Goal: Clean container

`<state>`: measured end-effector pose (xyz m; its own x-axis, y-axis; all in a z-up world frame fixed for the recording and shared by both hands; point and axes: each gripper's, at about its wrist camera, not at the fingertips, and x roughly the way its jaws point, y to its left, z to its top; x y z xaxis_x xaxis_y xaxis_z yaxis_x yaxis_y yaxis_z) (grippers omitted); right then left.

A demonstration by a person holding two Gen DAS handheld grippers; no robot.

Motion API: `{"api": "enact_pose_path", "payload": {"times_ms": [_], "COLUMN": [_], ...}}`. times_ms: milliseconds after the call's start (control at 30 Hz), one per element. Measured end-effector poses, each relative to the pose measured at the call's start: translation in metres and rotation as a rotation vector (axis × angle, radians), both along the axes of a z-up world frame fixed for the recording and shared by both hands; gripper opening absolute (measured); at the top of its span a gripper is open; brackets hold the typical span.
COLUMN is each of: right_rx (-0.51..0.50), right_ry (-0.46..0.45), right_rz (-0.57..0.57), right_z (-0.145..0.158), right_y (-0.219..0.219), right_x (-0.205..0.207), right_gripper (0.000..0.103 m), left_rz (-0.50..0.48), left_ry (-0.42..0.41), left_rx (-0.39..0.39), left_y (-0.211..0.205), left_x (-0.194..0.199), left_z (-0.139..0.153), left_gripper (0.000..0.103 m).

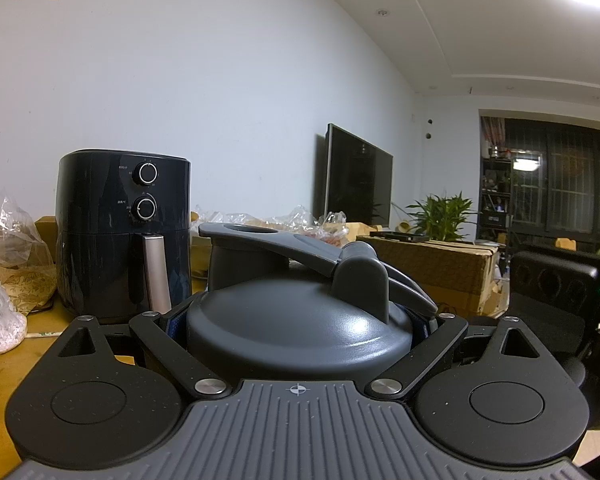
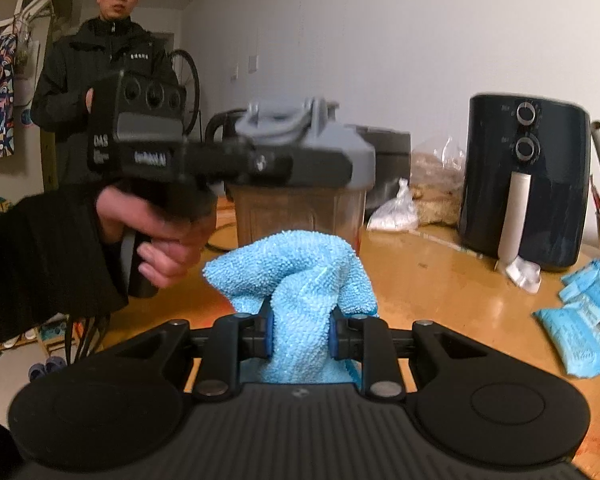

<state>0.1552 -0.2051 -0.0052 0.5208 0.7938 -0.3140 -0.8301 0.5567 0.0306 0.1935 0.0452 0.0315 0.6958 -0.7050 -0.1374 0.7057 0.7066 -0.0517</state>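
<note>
Left gripper [image 2: 300, 160] clamped round container [image 2: 300, 208] lid at centre frame; probably rigid, slick. Right gripper [image 2: 300, 336] pinching soft, floppy cloth [image 2: 296, 276].

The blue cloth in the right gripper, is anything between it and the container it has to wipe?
Nothing visible. The blue cloth, pinched in the right gripper, faces the container directly. The left gripper clamps the lid higher up.

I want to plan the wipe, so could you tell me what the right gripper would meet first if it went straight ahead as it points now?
Probably the container, on its brownish clear side below the grey lid; the blue cloth in the right gripper would touch first. Depth is unclear.
</note>
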Motion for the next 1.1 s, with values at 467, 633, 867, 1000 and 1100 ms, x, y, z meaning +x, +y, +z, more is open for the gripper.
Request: {"api": "enact_pose_path", "payload": {"times_ms": [467,633,867,1000,1100], "right_rx": [0.125,0.152,0.153,0.149,0.143], "right_ry": [-0.070,-0.075,-0.071,-0.070,-0.073], "right_rz": [-0.029,-0.036,-0.035,-0.037,-0.036], "right_z": [0.013,0.014,0.014,0.014,0.015], "right_y": [-0.010,-0.012,-0.012,-0.012,-0.012], "right_x": [-0.012,-0.013,-0.012,-0.013,-0.013], "right_gripper": [0.021,0.021,0.021,0.021,0.021], "left_rz": [0.001,0.003,0.003,0.004,0.004], "left_ry": [0.001,0.001,0.003,0.004,0.004], "left_rx": [0.001,-0.001,-0.004,-0.006,-0.006], "left_y": [0.000,0.000,0.001,0.002,0.002], "left_x": [0.000,0.001,0.002,0.002,0.002], "left_z": [-0.001,-0.002,-0.001,-0.002,-0.003], "left_gripper": [0.095,0.095,0.095,0.095,0.095]}}
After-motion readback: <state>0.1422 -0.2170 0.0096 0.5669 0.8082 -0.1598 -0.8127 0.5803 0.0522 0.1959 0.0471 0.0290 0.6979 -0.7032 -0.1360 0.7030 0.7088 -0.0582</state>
